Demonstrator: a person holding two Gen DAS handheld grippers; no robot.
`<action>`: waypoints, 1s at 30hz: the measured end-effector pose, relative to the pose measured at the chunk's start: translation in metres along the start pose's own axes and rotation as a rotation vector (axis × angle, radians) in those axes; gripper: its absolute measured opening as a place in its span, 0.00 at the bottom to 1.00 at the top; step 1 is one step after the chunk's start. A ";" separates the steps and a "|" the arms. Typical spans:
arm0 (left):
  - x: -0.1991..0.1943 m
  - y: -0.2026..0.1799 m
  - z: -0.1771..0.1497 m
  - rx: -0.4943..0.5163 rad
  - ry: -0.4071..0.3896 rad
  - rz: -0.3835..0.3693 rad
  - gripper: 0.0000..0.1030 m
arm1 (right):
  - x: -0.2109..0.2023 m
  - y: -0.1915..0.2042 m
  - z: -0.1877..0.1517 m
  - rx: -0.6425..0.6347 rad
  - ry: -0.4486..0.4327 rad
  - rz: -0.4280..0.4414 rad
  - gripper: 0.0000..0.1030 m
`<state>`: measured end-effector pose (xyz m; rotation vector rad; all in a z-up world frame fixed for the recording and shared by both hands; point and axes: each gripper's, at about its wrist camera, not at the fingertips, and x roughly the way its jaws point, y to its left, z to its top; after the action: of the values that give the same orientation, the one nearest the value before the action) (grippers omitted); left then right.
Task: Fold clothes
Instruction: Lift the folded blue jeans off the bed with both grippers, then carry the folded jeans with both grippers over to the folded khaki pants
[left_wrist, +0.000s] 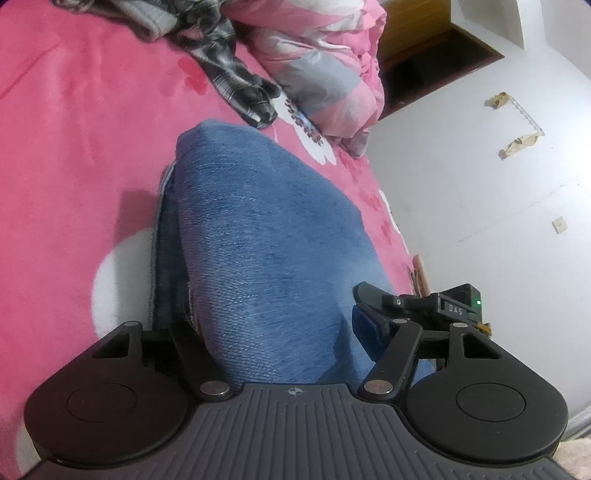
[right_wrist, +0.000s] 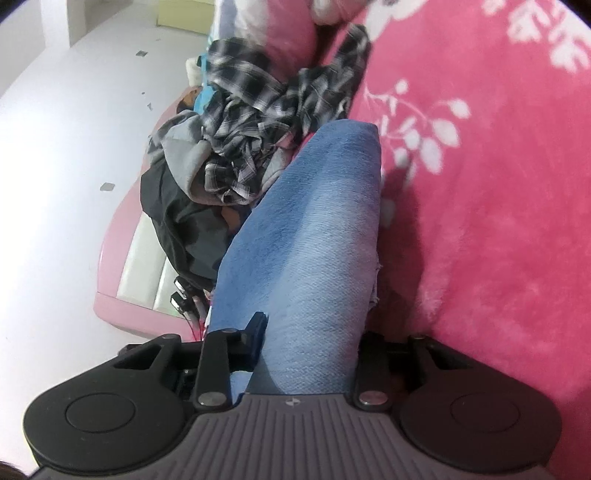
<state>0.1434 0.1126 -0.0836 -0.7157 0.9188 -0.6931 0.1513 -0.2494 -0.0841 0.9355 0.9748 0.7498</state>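
Across frame centre in both wrist views: folded blue jeans (left_wrist: 266, 236) on pink blanket (left_wrist: 74, 147), clamped by left gripper (left_wrist: 280, 332) and right gripper (right_wrist: 310, 332); plaid shirt (right_wrist: 258, 122) heaped upper left.

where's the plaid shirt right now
The plaid shirt lies crumpled on the pink blanket past the far end of the jeans, atop a grey hoodie.

You have the folded blue denim jeans (left_wrist: 266, 236) lying on the pink fleece blanket (left_wrist: 74, 147), between each gripper's jaws; beyond them sits the crumpled black-and-white plaid shirt (right_wrist: 255, 122); left of it, in your right view, the grey hoodie (right_wrist: 184, 155) rests on a black jacket (right_wrist: 184, 221).
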 end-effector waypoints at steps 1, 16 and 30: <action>0.000 -0.002 0.000 -0.005 -0.003 -0.004 0.65 | -0.002 0.002 -0.001 -0.005 -0.004 -0.004 0.34; 0.025 -0.061 -0.031 0.035 0.033 -0.039 0.67 | -0.078 0.014 -0.026 -0.071 -0.083 -0.056 0.34; 0.086 -0.133 -0.044 0.165 0.132 -0.051 0.68 | -0.172 -0.002 -0.041 -0.073 -0.215 -0.051 0.34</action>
<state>0.1130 -0.0417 -0.0357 -0.5529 0.9539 -0.8589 0.0479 -0.3847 -0.0372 0.9036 0.7746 0.6234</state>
